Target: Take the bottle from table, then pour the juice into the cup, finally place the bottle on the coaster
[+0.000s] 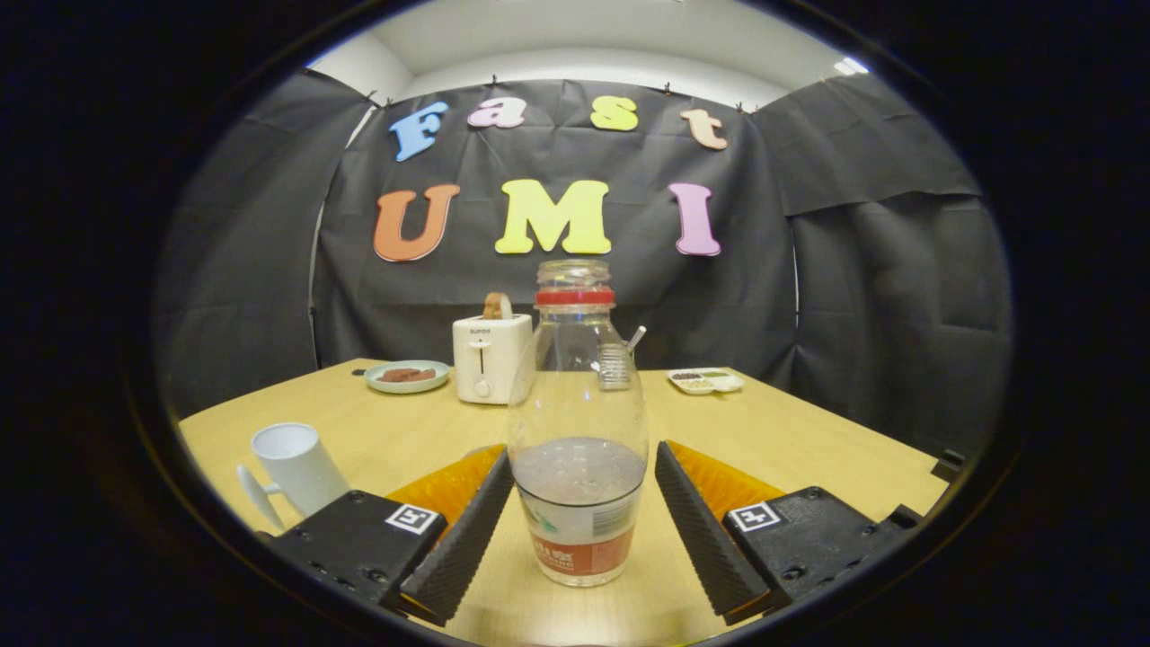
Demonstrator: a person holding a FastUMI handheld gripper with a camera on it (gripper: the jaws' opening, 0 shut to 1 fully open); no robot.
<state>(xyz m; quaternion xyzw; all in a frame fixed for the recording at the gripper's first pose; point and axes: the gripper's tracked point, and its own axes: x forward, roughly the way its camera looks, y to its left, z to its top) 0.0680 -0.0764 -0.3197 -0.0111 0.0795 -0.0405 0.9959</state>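
Lining up on the bottle (578, 422), not grabbed yet.

Gripper (582, 476) spread wide, bottle standing upright on the table (809, 440) right between the fingers (467, 530), left one looks about touching the glass, right one with a sliver of gap, so no squeeze so far. Best bet: close evenly around the lower half where the label sits, keep it vertical, lift straight so nothing sloshes. No cap on, red ring at the neck, so any tilt early means a spill. Roughly a third full of cloudy greyish juice. Cup (296, 467) off to the left near the left finger, white, looks empty though hard to say for sure. Further back: toaster (490, 358) with a slice sticking out, plate (407, 376) with something brown, small dish (706, 380) of bits.
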